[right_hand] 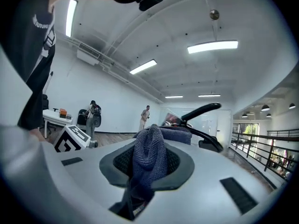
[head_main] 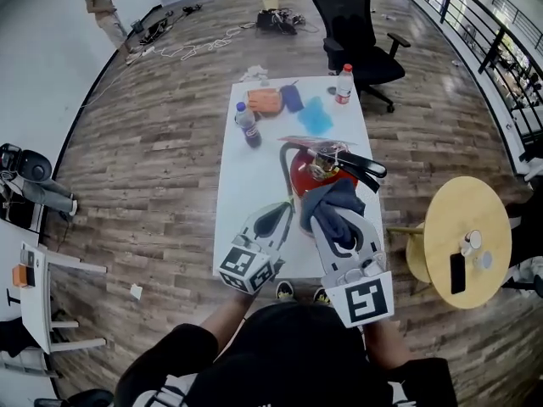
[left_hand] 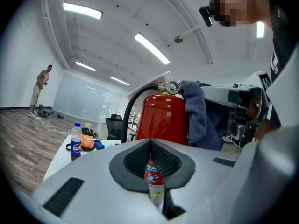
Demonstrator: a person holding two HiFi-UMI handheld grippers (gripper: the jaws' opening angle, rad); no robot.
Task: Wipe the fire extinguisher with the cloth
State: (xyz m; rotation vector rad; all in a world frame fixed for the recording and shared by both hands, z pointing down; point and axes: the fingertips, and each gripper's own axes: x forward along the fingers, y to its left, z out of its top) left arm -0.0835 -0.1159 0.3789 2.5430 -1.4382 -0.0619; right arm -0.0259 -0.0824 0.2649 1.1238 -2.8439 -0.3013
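A red fire extinguisher (head_main: 304,176) with a black hose and black handle (head_main: 365,166) stands on the white table (head_main: 246,193). A grey-blue cloth (head_main: 335,197) is draped against its near side, and my right gripper (head_main: 327,223) is shut on that cloth. In the right gripper view the cloth (right_hand: 149,155) bulges out between the jaws, with the handle (right_hand: 201,112) just beyond. My left gripper (head_main: 287,213) sits beside the hose at the extinguisher's left, jaws shut. The left gripper view shows the red cylinder (left_hand: 163,118) close ahead and the cloth (left_hand: 198,115) hanging on its right.
On the far half of the table are a cola bottle (head_main: 247,126), an orange item (head_main: 264,101), a blue cloth (head_main: 316,115) and a red-capped bottle (head_main: 344,83). A black office chair (head_main: 356,36) stands behind the table. A round wooden table (head_main: 467,240) is at the right.
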